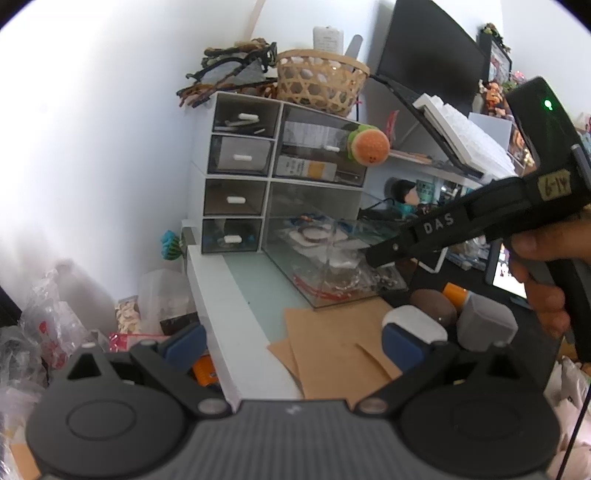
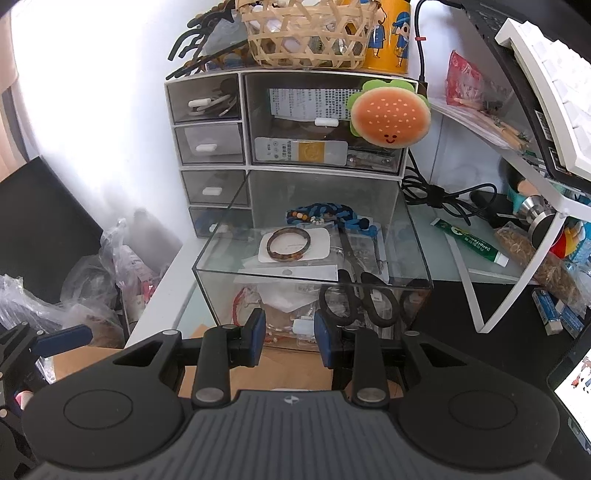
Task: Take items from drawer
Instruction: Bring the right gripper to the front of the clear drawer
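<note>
A clear drawer (image 2: 413,251) stands pulled out of the lower right of a white desk organiser (image 2: 210,122). Inside lie black scissors (image 2: 354,295), a brown bangle (image 2: 288,243) on a white card, a blue braided cord (image 2: 325,216) and small packets. My right gripper (image 2: 291,334) is partly open just in front of the drawer's front wall; the small white handle (image 2: 303,326) shows in the gap, apart from both pads. In the left wrist view the right gripper (image 1: 380,254) reaches the drawer (image 1: 295,266) from the right, held by a hand (image 1: 543,284). My left gripper (image 1: 291,343) is wide open and empty, low in front of the desk.
A burger plush (image 2: 391,114) hangs on the organiser, with a woven basket (image 2: 306,33) on top. Brown envelopes (image 1: 332,347) lie before the drawer. A white shelf leg (image 2: 476,295), cables and a tube (image 2: 469,240) are to the right. Plastic bags (image 1: 55,325) fill the left floor.
</note>
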Demonstrator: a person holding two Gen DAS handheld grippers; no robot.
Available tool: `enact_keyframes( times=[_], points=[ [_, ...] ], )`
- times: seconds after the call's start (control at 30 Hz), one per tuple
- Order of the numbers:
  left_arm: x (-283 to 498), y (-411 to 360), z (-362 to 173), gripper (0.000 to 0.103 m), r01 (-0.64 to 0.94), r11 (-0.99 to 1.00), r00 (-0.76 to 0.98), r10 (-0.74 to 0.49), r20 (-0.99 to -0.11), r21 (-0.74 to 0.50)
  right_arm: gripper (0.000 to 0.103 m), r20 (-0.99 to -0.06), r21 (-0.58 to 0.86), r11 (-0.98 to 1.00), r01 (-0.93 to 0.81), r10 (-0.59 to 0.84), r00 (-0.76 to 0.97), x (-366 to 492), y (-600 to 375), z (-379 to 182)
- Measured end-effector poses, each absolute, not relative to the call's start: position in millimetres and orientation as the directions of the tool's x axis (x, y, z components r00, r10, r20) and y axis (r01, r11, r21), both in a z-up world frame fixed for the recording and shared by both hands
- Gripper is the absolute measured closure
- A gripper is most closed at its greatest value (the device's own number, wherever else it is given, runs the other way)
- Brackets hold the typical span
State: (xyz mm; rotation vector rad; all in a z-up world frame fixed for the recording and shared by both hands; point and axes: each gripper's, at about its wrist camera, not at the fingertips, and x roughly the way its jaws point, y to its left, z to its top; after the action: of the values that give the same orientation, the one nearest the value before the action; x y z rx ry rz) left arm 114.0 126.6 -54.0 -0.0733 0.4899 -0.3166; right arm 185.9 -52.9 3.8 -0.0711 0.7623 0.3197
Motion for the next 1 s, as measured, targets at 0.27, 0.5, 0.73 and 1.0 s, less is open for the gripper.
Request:
enact_keyframes(
  times=[0.27, 0.5, 0.73, 1.0],
  points=[
    [115, 130, -55, 0.000, 0.269, 0.952, 0.837, -0.307, -0.453, -0.148, 0.070, -0.689, 0.049, 0.951, -0.306, 0.254, 0.679, 192, -52, 3],
    [116, 131, -56, 0.000, 0.264, 0.953, 0.838, -0.302, -0.455, -0.147, 0.070, -0.689, 0.047, 0.952, -0.303, 0.250, 0.680, 198, -50, 3],
    [116, 132, -56, 0.000, 0.261, 0.954, 0.839, -0.300, -0.455, -0.149, 0.070, -0.688, 0.047, 0.954, -0.297, 0.246, 0.683, 205, -50, 5],
    [119, 137, -57, 0.000, 0.244, 0.958, 0.842, -0.287, -0.456, -0.152, 0.070, -0.670, 0.057, 0.958, -0.282, 0.246, 0.700, 211, -50, 3]
  ],
)
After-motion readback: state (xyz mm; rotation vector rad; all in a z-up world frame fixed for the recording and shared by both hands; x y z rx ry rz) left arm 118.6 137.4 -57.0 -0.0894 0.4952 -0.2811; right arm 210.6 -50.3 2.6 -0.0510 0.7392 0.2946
